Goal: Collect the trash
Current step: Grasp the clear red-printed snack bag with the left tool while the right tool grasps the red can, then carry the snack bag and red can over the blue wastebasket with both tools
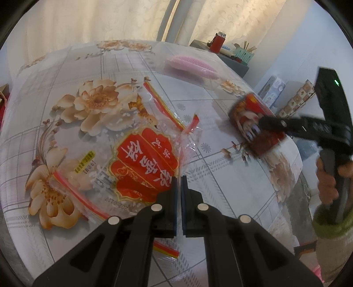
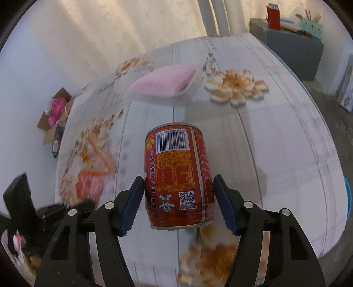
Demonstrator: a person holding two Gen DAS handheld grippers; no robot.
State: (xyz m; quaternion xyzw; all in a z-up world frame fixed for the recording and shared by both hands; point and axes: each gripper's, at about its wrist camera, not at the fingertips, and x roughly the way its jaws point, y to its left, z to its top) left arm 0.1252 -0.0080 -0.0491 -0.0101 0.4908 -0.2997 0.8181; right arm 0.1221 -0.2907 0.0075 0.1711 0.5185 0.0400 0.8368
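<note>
Presently on record, two grippers over a table (image 1: 220,176) with a floral cloth.

Left gripper (image 1: 178,183): fingers drawn almost together, a thin slit between the pads. The edge of a clear plastic bag (image 1: 141,159) with a red printed label runs into that slit; whether the pads actually pinch the film cannot be told. The bag lies flat and crumpled on the cloth, red-and-yellow seal strips along its edges.

Right gripper (image 2: 178,203): fingers spread to can width, blue pads pressed to both sides of a red can (image 2: 179,178). In the right wrist view the can stands between the fingers, barcode uppermost, QR code lower, and it seems to hang clear of the cloth, though contact cannot be ruled out. In the left wrist view the same can (image 1: 253,125) appears blurred near the table's right edge, with the right gripper (image 1: 268,123) at it.

Other items: pink packet (image 2: 163,80) in clear wrap, farther back on the table. Open cardboard box (image 2: 55,114) with pink contents, on the floor beyond the table's left side. Red jar (image 2: 273,16) on a grey cabinet (image 2: 293,48) by the curtains.
</note>
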